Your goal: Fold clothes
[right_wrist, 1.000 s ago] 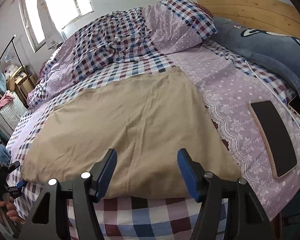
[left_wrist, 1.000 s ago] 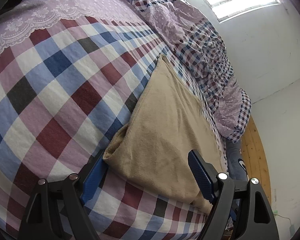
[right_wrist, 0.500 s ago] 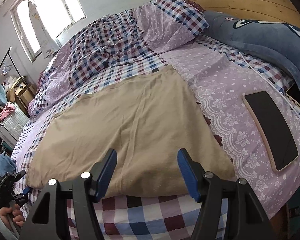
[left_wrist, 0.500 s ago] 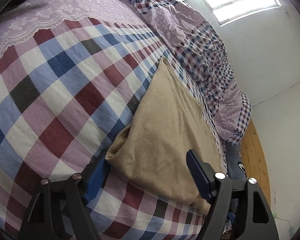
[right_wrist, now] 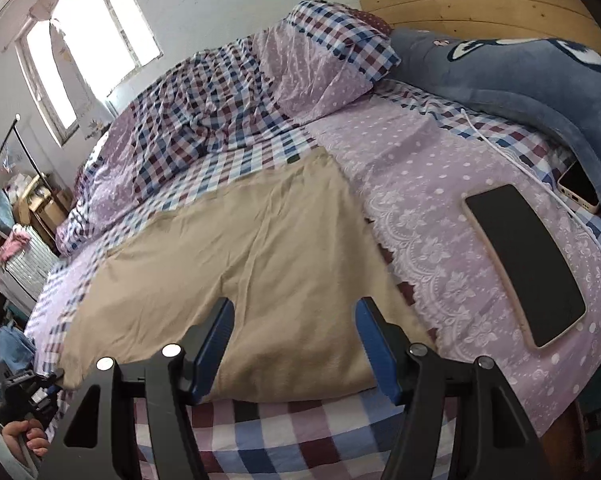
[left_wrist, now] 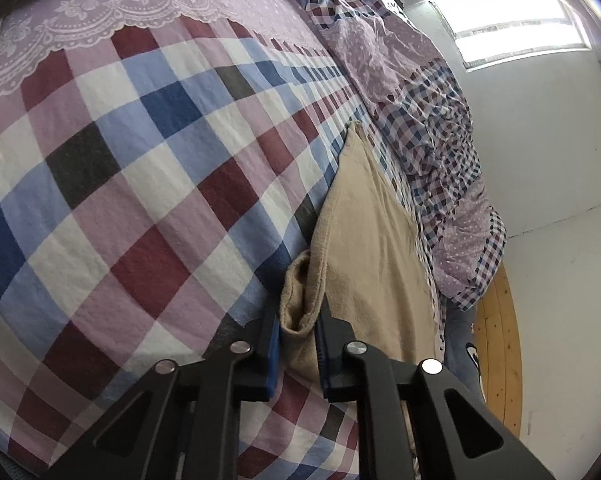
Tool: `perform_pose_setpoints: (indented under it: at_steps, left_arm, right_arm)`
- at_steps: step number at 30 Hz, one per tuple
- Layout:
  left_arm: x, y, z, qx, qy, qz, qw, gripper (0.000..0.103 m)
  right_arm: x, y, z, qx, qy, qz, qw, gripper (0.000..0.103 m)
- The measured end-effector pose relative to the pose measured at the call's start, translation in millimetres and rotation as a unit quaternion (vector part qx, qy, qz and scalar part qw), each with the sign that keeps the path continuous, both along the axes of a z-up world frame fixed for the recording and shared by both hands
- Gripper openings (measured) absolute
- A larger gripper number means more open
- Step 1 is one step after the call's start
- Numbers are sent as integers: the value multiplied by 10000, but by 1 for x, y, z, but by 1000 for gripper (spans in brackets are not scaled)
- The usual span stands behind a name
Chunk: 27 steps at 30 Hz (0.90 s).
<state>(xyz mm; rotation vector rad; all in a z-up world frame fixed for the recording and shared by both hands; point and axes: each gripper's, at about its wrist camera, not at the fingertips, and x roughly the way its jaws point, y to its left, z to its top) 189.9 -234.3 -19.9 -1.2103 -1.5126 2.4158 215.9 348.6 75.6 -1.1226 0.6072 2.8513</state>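
Note:
A tan garment (right_wrist: 260, 264) lies spread flat on the checked bedsheet (right_wrist: 284, 428), folded in layers. In the left wrist view the tan garment (left_wrist: 364, 240) runs away from me, and my left gripper (left_wrist: 296, 332) is shut on its near corner, pinching a bunched fold between the blue pads. My left gripper also shows far left in the right wrist view (right_wrist: 32, 392), at the garment's left end. My right gripper (right_wrist: 294, 336) is open, its blue pads straddling the garment's near edge at the right end.
A phone (right_wrist: 524, 264) lies face up on the lilac lace cloth (right_wrist: 440, 184) to the right, with a second phone (right_wrist: 580, 192) and a white cable beyond. A rumpled checked duvet (right_wrist: 204, 108), a blue plush (right_wrist: 520, 68) and a wooden headboard (right_wrist: 480, 4) lie behind.
My left gripper has closed on the garment's corner, which has bunched up between the pads. My right gripper has moved a little closer to the garment's edge and stays open.

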Motion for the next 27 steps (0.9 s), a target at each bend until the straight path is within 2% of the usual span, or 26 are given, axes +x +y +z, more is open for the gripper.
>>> perform_pose_setpoints:
  at_steps: [2,4,7,11,15,19,27]
  left_arm:
    - [0,-1,0,50,-16,9,10000,10]
    - [0,-1,0,54,-19,12,10000,10]
    - [-2,0,1,15,-34,-1,10000,10]
    - [-3,0,0,54,-58,29,10000,10]
    - [-4,2,1,55,-79,63,9999,10]
    - [-5,4,1,24,-84,59,9999,10]
    - [-4,4,1,-3,-75,42,10000,10]
  right_arm:
    - [5,20,-1,-332,23,-145,9993,67]
    - [12,46,-6,-899,-2,-332,9954,67]
    - [23,79,-17,-1745,-6,-593,9829,67]
    - [32,101,-27,-2151,-89,-882,9726,67]
    - [29,105,-36,-2257,-344,-854,9698,67]
    - [22,99,-43,-2089,-667,-797,9724,67]
    - [8,89,-58,-2039,-993,-748,9711,67]
